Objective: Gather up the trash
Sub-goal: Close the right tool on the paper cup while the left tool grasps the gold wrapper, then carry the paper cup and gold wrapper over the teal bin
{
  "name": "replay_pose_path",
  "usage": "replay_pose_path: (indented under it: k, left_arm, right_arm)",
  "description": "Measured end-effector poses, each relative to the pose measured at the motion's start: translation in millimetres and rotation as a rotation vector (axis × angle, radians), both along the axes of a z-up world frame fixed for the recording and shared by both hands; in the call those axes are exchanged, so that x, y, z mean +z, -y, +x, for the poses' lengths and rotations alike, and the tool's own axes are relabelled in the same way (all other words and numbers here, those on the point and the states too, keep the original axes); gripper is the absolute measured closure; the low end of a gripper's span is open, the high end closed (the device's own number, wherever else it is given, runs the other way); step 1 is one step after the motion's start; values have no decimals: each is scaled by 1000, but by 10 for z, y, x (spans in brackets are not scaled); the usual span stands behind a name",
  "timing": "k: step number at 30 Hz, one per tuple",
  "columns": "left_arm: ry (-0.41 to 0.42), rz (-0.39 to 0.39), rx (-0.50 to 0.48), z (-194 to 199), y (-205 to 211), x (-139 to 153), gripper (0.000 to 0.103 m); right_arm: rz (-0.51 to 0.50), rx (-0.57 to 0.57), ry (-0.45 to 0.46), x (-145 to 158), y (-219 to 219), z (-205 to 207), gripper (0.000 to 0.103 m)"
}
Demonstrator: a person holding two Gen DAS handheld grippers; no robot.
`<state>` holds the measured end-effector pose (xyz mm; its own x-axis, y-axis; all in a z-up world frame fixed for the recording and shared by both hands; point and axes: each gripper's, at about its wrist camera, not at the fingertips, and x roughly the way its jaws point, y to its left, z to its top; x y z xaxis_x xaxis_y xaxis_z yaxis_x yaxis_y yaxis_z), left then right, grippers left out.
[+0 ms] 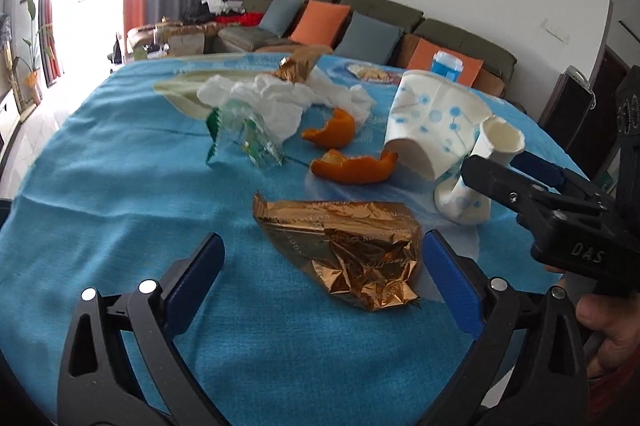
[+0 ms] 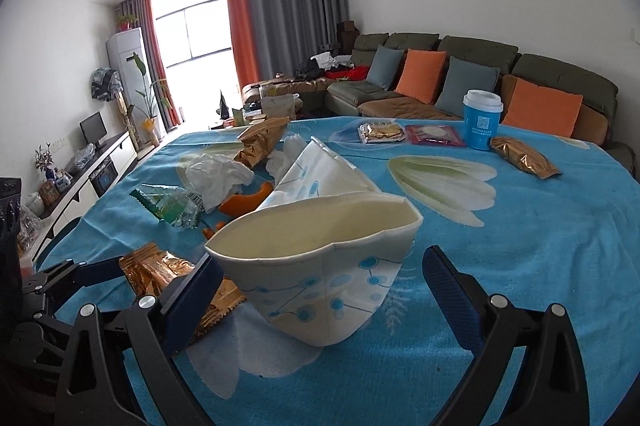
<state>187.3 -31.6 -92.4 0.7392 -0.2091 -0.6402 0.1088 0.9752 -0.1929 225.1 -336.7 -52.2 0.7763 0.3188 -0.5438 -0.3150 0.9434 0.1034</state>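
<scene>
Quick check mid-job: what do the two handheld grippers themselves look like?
Both match: the left gripper and right gripper have black plastic frames with cut-outs, silver round pins at the joints and flat blue pads on the fingers. The right gripper's body is marked "DAS" in raised letters.

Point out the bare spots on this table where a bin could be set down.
Bare cloth lies right of the crushed paper cup, up to the blue tumbler and far gold wrapper. Also left of the near gold wrapper. Crowded: tissues, orange peels, clear wrapper.
</scene>
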Motion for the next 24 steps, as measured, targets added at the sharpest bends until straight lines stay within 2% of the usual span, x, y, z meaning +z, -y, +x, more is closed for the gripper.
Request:
replay_pose_path:
  k: [3,4,5,7,8,12,14,17,21,24]
  left_arm:
    - [-2,-4,-10,51,13,-13,16]
    - [-7,-2,-20,68,29,-25,26]
    - [-9,-7,-33,82,40,-31,31]
    - [-2,-11,-40,91,51,-31,32]
    - [4,-12,-39,83,57,-29,40]
    - [22,-40,-22,67,-6,-4,53]
    - [36,-54,-14,44,-47,9,63]
    - [64,-64,-12,-17,-90,58,69]
    - [118,-76,-6,-117,-156,157,70]
    - [167,-56,12,-237,-225,276,70]
  right_arm:
    - [4,3,-14,-25,9,22,18]
    - [7,2,-16,-31,16,23,19]
    - [7,1,-19,-34,17,24,19]
    - [8,-5,-15,-28,32,7,19]
    - [9,-6,-17,-27,45,-4,20]
    - [11,-21,-2,21,69,-77,20]
    - [17,-31,15,66,94,-137,20]
    - [14,-43,41,121,106,-226,20]
    - [6,-51,76,205,96,-331,20]
    - [-2,-43,115,299,48,-419,20]
